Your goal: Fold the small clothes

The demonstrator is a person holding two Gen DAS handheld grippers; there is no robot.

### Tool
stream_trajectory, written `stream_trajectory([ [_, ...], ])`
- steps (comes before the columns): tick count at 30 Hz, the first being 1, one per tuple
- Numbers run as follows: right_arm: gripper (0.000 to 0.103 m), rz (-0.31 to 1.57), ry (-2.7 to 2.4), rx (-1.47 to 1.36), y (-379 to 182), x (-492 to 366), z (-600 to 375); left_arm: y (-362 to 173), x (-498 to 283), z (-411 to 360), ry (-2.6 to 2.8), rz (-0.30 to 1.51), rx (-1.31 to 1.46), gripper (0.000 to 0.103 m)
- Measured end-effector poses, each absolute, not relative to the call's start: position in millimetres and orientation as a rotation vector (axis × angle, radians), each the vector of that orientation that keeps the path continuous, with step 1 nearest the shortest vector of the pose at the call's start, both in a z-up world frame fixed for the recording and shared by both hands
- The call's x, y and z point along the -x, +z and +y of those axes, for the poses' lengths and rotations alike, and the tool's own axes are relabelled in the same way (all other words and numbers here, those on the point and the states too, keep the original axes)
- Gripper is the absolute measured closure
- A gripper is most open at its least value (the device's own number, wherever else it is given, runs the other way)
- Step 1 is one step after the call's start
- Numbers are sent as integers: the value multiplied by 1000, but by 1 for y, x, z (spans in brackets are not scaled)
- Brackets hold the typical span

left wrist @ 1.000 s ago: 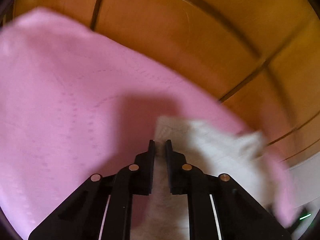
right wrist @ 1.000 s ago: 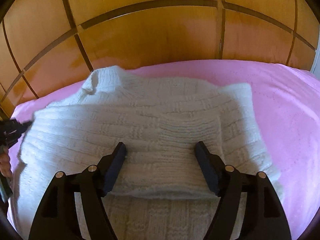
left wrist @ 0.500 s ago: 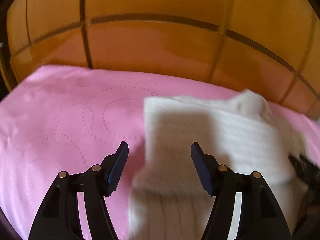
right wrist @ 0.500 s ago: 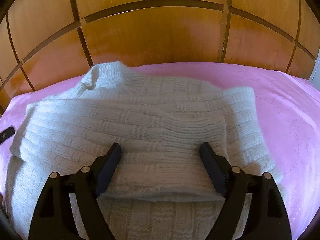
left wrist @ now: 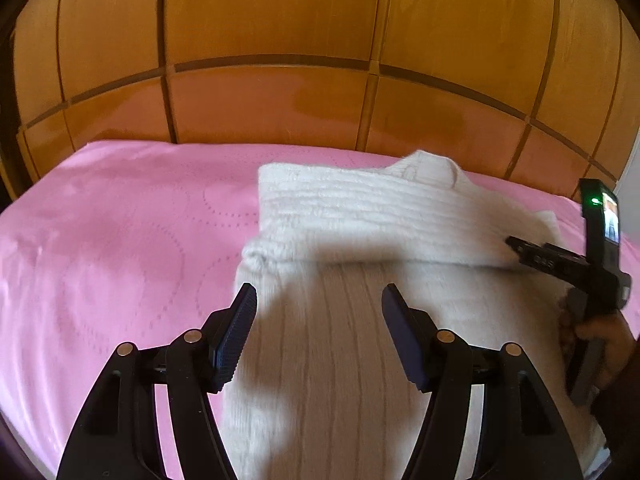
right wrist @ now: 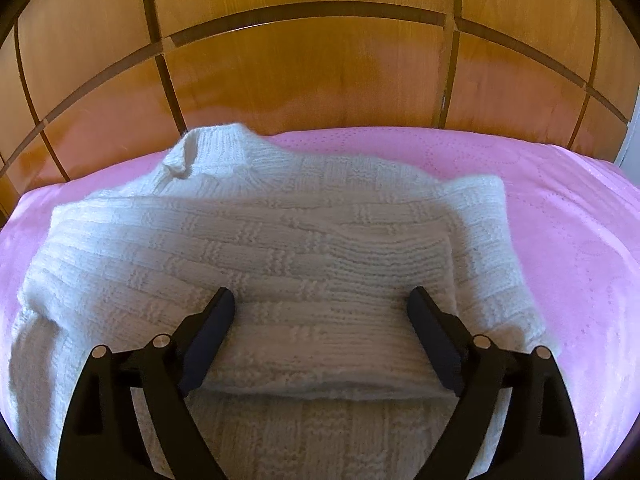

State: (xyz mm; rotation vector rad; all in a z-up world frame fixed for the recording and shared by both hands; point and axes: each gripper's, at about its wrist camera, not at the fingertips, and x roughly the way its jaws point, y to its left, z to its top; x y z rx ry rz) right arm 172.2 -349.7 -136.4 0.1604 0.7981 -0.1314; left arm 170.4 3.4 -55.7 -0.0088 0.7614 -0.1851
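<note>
1. The left gripper (left wrist: 318,312) lets go of the white sweater (left wrist: 360,220) and now sits back over its lower part, jaws apart.
2. The sleeve now lies folded across (flat on top).
3. The right gripper (right wrist: 320,312) is opening wider.

Right tongs (right wrist: 320,334) opening over white sweater (right wrist: 280,248) on pink bedspread (right wrist: 560,240).

White sweater's (left wrist: 360,220) lower part beyond the frame's bottom edge.
</note>
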Motion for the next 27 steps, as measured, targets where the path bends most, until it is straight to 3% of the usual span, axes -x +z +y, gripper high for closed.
stream_trajectory([
  [9,2,819,-201,-120,-132,-167,-345,-63,-136,13,-183,784,23,39],
  [27,2,862,-240,-208,-127,-54,-370,-92,-102,48,-172,860,33,39],
])
